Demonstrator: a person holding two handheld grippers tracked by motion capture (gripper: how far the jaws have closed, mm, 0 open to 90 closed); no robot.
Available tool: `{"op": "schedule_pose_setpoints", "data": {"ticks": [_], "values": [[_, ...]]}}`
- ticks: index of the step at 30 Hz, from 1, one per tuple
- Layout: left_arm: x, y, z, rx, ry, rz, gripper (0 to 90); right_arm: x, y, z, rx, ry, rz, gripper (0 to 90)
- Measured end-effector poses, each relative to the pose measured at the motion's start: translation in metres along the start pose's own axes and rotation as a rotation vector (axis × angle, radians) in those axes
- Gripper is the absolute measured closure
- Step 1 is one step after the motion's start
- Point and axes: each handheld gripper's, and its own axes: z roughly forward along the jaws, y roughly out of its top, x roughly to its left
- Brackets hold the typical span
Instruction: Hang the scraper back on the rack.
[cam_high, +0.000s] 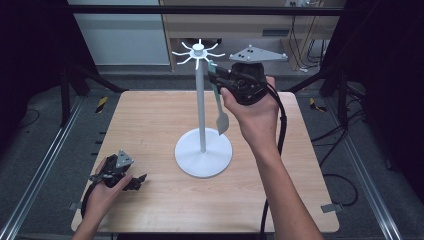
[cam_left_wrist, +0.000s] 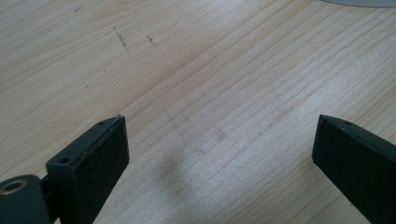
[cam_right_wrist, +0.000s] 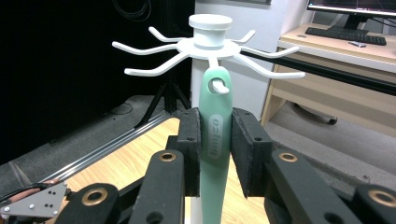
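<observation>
right gripper (cam_right_wrist: 215, 151): jaws closing on the handle of a mint-green utensil (cam_right_wrist: 215, 140), one pad on each flat side, clamping it just below the hanging hole.
utensil: looks like a spatula or small turner; in the high view the grey blade (cam_high: 222, 122) is dangling beside the pole, handle pointing up.
hanger: white rotating utensil stand (cam_high: 203, 107), round base sitting near the table centre, hooks fanning out from the top cap.
hook contact: one white hook (cam_right_wrist: 219, 85) is passing through the handle's hole, so the stand appears to be carrying at least part of the weight.
why held so: gripping below the hole is keeping the hole clear for the hook; holding it vertical is letting the blade hang free of the pole.
step, my read: either seating it on the hook or lifting it off; cannot tell which from this alone.
left gripper (cam_high: 119, 176): resting on the wooden table (cam_high: 150, 120) at the near left, well apart from the stand, jaws standing wide with nothing but bare wood between them.
left role: idling, parked out of the way.
risk: utensil swinging if let go off-centre.
</observation>
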Motion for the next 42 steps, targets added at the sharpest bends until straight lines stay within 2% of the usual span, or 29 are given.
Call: {"op": "schedule_pose_setpoints", "data": {"ticks": [28,34,42], "values": [[0.000,0.000,0.000,-0.001,0.000,-0.001,3.5,0.001,-0.002,0.001,-0.001,0.012,0.007,72.7],[0.000,0.000,0.000,0.000,0.000,-0.001,3.5,0.002,-0.001,-0.003,-0.006,0.017,0.006,69.9],[0.000,0.000,0.000,0.000,0.001,-0.001,3.5,0.004,-0.005,-0.012,-0.009,0.003,-0.007,66.5]]}}
